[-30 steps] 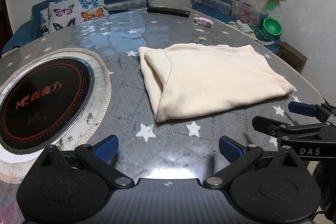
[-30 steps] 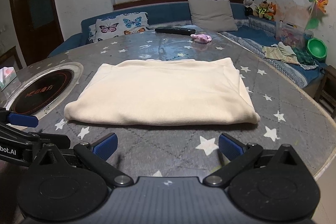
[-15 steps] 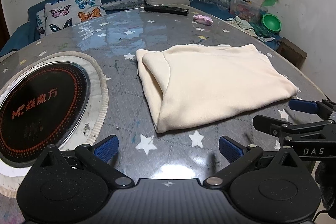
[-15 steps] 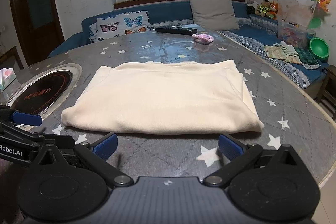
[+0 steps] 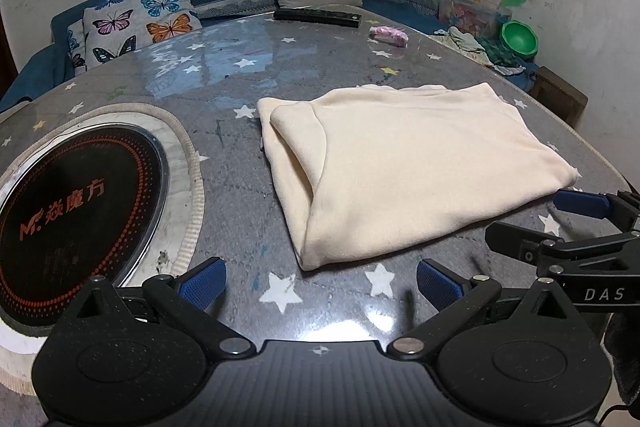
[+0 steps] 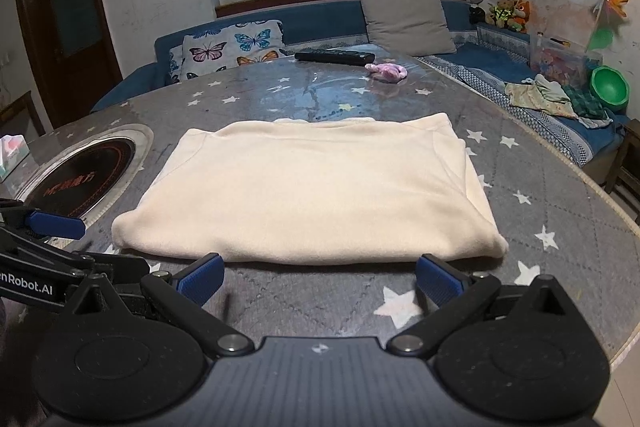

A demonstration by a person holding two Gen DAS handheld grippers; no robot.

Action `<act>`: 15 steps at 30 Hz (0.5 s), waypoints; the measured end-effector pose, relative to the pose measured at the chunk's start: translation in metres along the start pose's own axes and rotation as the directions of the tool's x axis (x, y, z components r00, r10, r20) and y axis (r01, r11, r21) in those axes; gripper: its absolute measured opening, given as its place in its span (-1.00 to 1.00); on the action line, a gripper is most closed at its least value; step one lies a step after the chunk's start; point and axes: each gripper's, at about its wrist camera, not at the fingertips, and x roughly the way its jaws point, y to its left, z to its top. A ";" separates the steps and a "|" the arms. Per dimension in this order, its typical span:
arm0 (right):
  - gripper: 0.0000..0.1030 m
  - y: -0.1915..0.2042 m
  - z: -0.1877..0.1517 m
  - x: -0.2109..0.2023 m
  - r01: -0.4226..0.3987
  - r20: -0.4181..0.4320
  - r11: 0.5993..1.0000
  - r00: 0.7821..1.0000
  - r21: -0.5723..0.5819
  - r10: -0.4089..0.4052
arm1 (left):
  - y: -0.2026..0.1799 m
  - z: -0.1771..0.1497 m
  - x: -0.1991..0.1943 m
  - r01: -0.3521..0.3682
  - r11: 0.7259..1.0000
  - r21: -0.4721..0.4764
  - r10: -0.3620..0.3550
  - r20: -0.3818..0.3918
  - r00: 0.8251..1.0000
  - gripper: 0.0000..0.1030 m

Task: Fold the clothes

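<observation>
While both tools hang just short of the near hem, the cream garment (image 6: 308, 187) lies flat on the star-patterned table (image 6: 560, 211), folded into a neat rectangle with its thick doubled edge facing us. Left gripper (image 5: 320, 285) is spread wide and holds nothing, parked off the garment's near left corner, between the cloth and the round black cooktop (image 5: 72, 211) set into the table. Right gripper (image 6: 318, 277) is equally wide apart and empty, its blue pads (image 6: 200, 277) almost at the fold line, so that edge looks like the target. That low, level, side-by-side stance makes sense: two open tools lined up along one hem suit lifting it evenly and carrying it over for another fold. From here I can't quite tell whether the pads touch fabric or sit just clear of it. Layers show at the left end, stacked and slightly offset, so a shallow pinch could catch only the top one. Far back, a remote (image 6: 334, 57) and a small pink item (image 6: 386, 71) lie well clear.
</observation>
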 end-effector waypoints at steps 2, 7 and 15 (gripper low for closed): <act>1.00 -0.001 0.001 0.001 0.000 -0.001 1.000 1.000 0.001 0.000 | 0.000 0.001 0.001 -0.002 1.000 0.002 0.002 0.001 1.000 1.00; 1.00 -0.002 0.001 0.003 0.004 -0.004 1.000 1.000 0.004 -0.004 | 0.001 0.004 0.002 -0.009 1.000 0.013 0.009 0.005 1.000 1.00; 1.00 -0.003 0.004 0.004 0.012 -0.001 1.000 1.000 -0.004 -0.012 | 0.007 0.008 0.004 -0.026 1.000 0.014 0.026 0.011 1.000 1.00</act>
